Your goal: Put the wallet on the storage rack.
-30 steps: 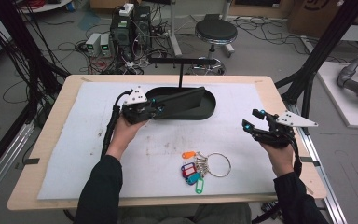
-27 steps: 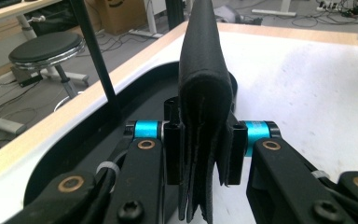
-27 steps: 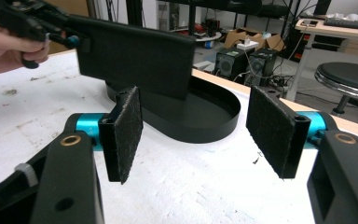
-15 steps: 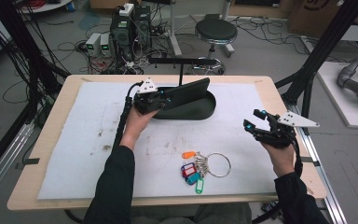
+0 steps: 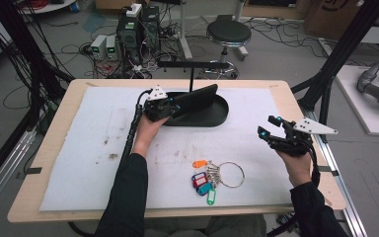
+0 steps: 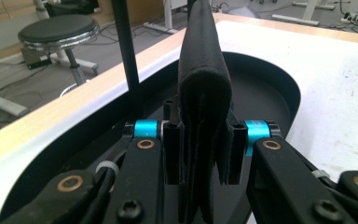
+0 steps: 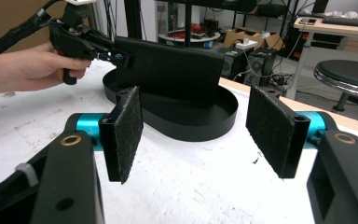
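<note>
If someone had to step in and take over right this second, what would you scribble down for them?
Left hand-held gripper: shut on a black wallet, holding it on edge over the black oval tray at the far side of the table.
Right hand-held gripper: open, holding nothing, hovering at the right edge of the white mat.
Key ring with coloured tags: lying on the mat near the front, untouched.
Done: wallet gripped and brought to the tray.
Left, as I judge it: probably set the wallet down in the tray and let go; the keys may come next.

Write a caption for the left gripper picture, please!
Left gripper clamps a folded black wallet above the black oval tray.
</note>
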`<action>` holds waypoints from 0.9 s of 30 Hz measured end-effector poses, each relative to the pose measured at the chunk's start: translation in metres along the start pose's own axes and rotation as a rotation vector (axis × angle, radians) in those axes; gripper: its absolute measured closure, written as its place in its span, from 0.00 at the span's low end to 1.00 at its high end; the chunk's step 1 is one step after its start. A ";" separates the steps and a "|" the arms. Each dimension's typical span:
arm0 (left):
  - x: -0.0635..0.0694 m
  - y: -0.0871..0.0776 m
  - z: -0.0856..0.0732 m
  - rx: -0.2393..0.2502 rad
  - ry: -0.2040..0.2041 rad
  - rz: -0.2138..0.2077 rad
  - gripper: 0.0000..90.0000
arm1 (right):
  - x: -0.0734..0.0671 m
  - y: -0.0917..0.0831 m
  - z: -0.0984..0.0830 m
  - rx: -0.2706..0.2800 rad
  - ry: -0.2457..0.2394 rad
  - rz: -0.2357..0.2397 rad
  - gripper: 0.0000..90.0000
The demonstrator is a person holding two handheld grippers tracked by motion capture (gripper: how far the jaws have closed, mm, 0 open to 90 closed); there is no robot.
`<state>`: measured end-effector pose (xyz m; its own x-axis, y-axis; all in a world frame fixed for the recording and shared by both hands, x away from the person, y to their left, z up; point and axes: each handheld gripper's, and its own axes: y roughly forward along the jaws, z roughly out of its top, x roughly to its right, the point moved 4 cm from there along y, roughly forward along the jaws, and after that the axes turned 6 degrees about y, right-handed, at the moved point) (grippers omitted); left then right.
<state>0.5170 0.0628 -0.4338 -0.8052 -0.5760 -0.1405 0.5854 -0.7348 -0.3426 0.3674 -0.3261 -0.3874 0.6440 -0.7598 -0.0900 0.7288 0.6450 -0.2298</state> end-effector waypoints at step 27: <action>0.002 -0.014 0.003 -0.137 0.016 0.190 0.39 | 0.001 0.002 0.000 0.001 -0.003 -0.005 0.42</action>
<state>0.5077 0.0713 -0.4262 -0.6837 -0.6928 -0.2293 0.7094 -0.5574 -0.4313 0.3696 -0.3257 -0.3883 0.6409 -0.7629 -0.0856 0.7325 0.6410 -0.2290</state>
